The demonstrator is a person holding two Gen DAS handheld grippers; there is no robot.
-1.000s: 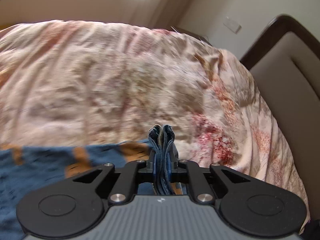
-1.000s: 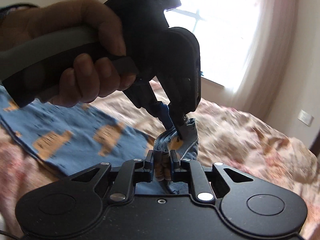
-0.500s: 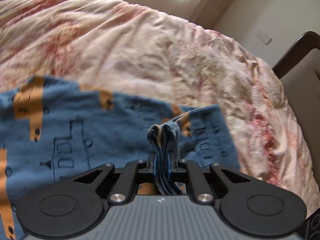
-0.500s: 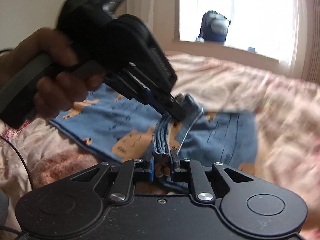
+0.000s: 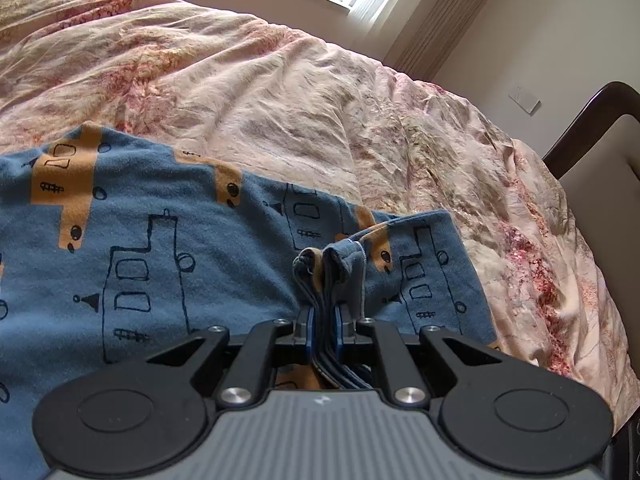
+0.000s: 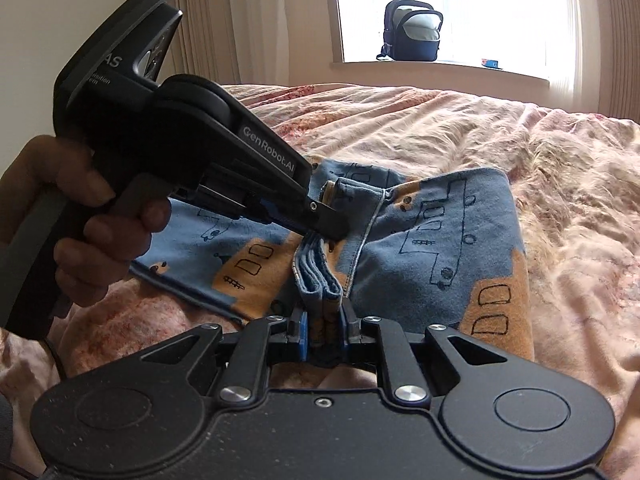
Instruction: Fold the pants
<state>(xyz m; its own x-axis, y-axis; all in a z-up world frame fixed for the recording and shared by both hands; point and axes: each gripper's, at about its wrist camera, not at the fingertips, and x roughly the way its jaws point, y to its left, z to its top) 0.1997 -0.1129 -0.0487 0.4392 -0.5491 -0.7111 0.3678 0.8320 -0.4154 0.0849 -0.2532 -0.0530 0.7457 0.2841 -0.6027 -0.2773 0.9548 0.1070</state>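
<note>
Where pants lie, wrinkled floral bedspread, sunlit window

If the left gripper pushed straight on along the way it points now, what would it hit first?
The left gripper, shut on a bunched edge of the blue pants, points down at the folded pants lying just ahead. It would likely press into that cloth first, with the floral bedspread beyond. Depth is hard to judge.
</note>
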